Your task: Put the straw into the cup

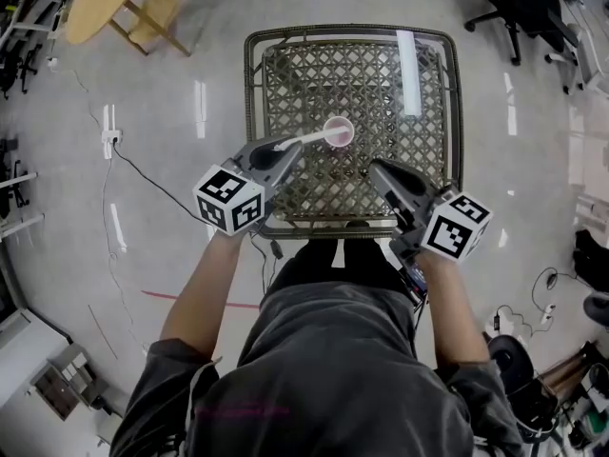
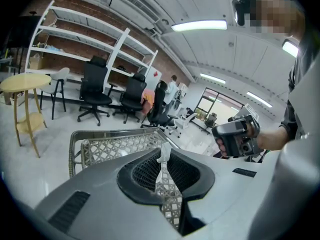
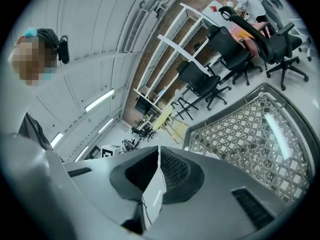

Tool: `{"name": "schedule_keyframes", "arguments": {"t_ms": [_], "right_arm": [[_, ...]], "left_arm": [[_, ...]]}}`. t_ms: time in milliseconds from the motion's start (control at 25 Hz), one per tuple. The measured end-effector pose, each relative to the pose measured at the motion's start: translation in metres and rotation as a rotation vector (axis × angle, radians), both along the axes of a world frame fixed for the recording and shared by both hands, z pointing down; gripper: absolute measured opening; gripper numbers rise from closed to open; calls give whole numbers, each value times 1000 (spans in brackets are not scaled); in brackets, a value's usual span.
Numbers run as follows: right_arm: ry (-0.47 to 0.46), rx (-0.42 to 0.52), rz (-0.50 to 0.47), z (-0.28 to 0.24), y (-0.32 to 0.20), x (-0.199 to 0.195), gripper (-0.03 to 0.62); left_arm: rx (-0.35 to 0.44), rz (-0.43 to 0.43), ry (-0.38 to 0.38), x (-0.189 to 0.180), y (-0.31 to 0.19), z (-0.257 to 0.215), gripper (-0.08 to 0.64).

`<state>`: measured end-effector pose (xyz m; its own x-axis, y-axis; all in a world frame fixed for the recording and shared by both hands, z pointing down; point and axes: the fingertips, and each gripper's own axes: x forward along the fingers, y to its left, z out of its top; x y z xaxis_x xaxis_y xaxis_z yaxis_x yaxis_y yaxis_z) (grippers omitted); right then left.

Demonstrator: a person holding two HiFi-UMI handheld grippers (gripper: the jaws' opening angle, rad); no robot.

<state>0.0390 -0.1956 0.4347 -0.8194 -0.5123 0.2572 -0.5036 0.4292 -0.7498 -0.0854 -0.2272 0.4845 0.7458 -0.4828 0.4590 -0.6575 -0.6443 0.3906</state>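
Observation:
A small pink cup (image 1: pixel 339 132) stands near the middle of the lattice table (image 1: pixel 285 74). A white straw (image 1: pixel 306 139) runs from my left gripper (image 1: pixel 284 149) to the cup, with its far end at the cup's mouth. The left gripper is shut on the straw's near end; in the left gripper view a short white tip (image 2: pixel 164 153) pokes out between the closed jaws of the left gripper (image 2: pixel 163 158). My right gripper (image 1: pixel 377 168) hovers right of the cup, jaws shut with nothing held; the right gripper (image 3: pixel 157 151) shows its pads meeting. The cup rim (image 3: pixel 213 156) peeks over its jaw.
The table has a metal rim (image 1: pixel 253 112) and the person stands at its near edge. A yellow wooden stool (image 1: pixel 114 3) is at the far left, office chairs (image 1: pixel 514 3) at the far right. A power strip and cable (image 1: pixel 109 143) lie on the floor to the left.

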Motion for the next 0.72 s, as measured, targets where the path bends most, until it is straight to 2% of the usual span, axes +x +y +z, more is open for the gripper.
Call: {"name": "schedule_keyframes", "arguments": {"t_ms": [720], "right_arm": [[34,-39,10,27,-16,11,17]], "left_arm": [[-28,96,-137,10,-15,62,48]]}}
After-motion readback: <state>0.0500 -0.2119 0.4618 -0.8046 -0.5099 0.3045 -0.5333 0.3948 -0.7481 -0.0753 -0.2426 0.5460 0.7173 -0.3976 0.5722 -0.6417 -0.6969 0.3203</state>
